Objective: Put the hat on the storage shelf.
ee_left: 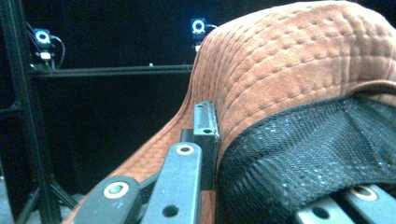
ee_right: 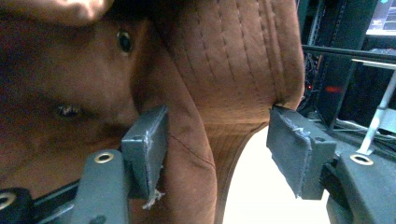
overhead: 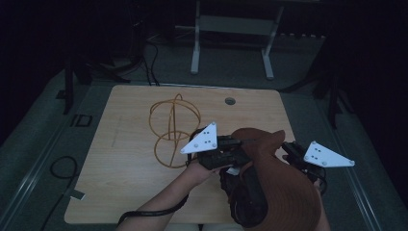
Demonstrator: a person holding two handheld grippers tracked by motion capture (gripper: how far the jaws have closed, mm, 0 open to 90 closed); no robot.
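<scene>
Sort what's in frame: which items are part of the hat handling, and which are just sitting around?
In the job:
- brown hat, held up over the table's near edge
- left gripper, shut on the hat's brim
- right gripper, jaws open around the brim

Lying about:
- orange wire frame, on the table, apart from both grippers
- white stand, on the floor behind

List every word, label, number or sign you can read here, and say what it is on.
No readable text anywhere.
The brown hat and its black mesh lining show stitching, no label.
The grey plates on the left gripper and right gripper carry holes, no marks.
A lit screen in the right gripper view is too blurred to read.
</scene>
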